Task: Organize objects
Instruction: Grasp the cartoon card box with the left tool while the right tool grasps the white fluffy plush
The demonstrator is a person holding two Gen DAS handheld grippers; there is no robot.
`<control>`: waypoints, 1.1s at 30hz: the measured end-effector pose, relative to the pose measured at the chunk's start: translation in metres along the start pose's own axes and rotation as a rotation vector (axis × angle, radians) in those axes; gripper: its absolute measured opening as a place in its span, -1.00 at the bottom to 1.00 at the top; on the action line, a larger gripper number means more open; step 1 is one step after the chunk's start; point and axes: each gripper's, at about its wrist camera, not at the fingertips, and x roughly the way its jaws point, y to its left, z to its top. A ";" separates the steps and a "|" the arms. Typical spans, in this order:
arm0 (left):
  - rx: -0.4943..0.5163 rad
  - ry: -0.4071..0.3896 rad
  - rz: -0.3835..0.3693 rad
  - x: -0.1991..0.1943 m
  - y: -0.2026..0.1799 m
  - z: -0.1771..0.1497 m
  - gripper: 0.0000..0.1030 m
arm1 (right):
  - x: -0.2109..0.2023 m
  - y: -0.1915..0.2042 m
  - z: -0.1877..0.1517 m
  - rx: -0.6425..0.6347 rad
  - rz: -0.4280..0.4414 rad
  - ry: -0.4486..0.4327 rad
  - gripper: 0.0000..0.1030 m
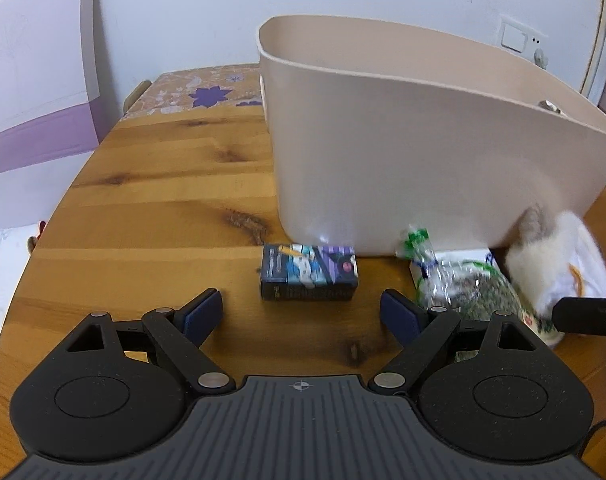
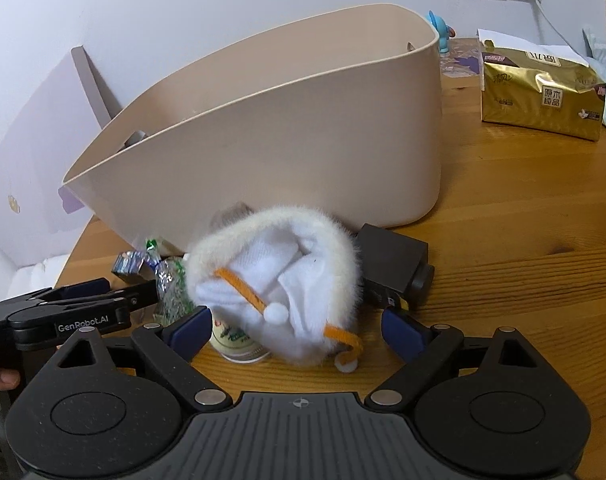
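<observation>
The left gripper is held spread, with nothing between its blue pads; a small dark printed box lies just ahead on the wooden table. The right gripper is likewise spread around a white fur-trimmed plush hat, unpinched. A beige plastic tub stands behind.

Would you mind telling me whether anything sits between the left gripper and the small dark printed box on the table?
Nothing visible does. The small printed box lies on bare wooden table just ahead of the open left gripper, roughly centred on its gap. The clear bag lies off to the right, and the beige bin stands behind the box.
</observation>
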 end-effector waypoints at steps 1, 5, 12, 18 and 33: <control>-0.001 -0.004 0.002 0.001 0.000 0.001 0.71 | 0.001 0.000 0.001 0.004 0.001 0.000 0.83; -0.002 -0.006 0.008 0.007 -0.001 0.006 0.71 | 0.003 0.000 0.003 0.019 0.007 -0.011 0.83; 0.001 -0.020 0.014 0.011 -0.003 0.010 0.70 | 0.010 0.004 0.005 0.026 0.008 -0.008 0.79; 0.018 -0.030 0.000 0.014 -0.001 0.010 0.47 | 0.015 0.010 0.004 0.007 0.012 -0.003 0.41; 0.039 -0.037 -0.014 0.003 0.001 0.004 -0.01 | -0.009 0.016 0.002 -0.071 0.007 -0.035 -0.57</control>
